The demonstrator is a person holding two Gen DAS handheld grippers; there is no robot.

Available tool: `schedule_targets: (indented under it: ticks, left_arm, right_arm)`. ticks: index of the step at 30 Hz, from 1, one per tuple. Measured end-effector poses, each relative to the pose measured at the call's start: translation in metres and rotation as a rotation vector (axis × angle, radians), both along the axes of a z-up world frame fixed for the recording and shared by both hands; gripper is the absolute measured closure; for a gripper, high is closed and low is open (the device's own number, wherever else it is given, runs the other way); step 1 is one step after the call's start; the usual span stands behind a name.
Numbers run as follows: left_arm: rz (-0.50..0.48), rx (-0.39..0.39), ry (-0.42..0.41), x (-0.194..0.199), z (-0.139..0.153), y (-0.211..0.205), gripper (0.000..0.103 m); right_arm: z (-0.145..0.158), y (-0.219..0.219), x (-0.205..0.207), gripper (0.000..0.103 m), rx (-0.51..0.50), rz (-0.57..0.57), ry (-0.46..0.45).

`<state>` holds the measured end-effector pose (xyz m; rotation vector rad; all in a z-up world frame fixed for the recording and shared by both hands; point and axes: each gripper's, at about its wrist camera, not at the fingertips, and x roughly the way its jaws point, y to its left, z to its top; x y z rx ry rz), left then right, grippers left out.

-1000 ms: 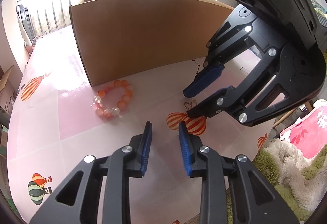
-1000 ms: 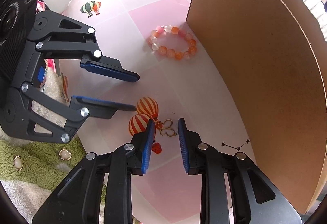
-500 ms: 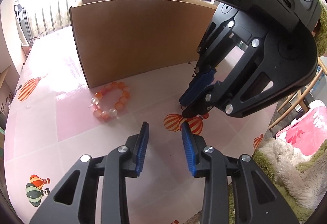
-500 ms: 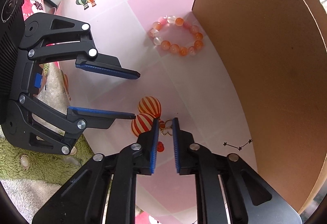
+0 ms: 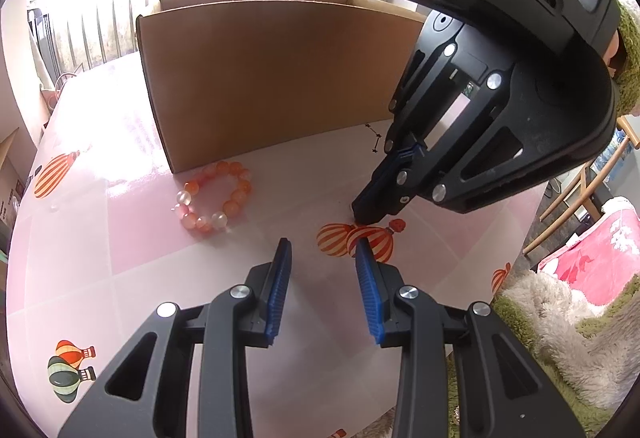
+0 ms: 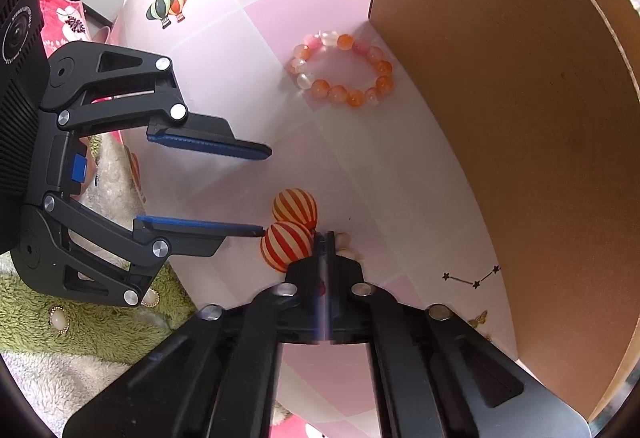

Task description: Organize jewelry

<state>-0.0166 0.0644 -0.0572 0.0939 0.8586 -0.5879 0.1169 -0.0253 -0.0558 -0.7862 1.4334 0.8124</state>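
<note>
While the left gripper (image 5: 322, 278) hovers with jaws apart, the right gripper (image 6: 325, 238) clenches the small gold butterfly earring (image 6: 345, 243), apparently for the brown cardboard box (image 6: 500, 98).

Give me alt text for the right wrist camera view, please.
The right gripper is shut on a small gold earring on the pink table. The open left gripper waits alongside; a beaded bracelet lies beside a cardboard box.

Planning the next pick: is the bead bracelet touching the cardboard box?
Cannot tell. In both wrist views the bracelet lies right against the box wall's foot, with neither contact nor a gap plain.
</note>
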Motion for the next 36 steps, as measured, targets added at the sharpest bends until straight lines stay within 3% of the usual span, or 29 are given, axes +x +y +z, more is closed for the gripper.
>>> schedule_targets:
  ticks: [7, 10, 19, 28, 36]
  left_arm:
    - [0.002, 0.001, -0.001, -0.001, 0.000, 0.000, 0.071]
    - [0.003, 0.000, 0.003, 0.000, 0.000, 0.001, 0.071]
    - [-0.001, -0.011, 0.004, 0.001, 0.001, 0.003, 0.071]
    - [0.003, -0.022, -0.002, 0.000, 0.002, 0.009, 0.071]
    - [0.005, -0.029, -0.003, -0.001, 0.002, 0.012, 0.071]
  right_arm:
    - [0.005, -0.001, 0.003, 0.100, -0.001, -0.016, -0.025]
    - [0.007, -0.003, 0.004, 0.083, -0.009, -0.047, -0.038]
    - [-0.003, -0.016, 0.023, 0.074, 0.009, -0.311, 0.065]
    - [-0.005, 0.023, -0.001, 0.073, 0.018, -0.279, -0.028]
    - [-0.002, 0.031, -0.017, 0.085, 0.017, -0.270, -0.068]
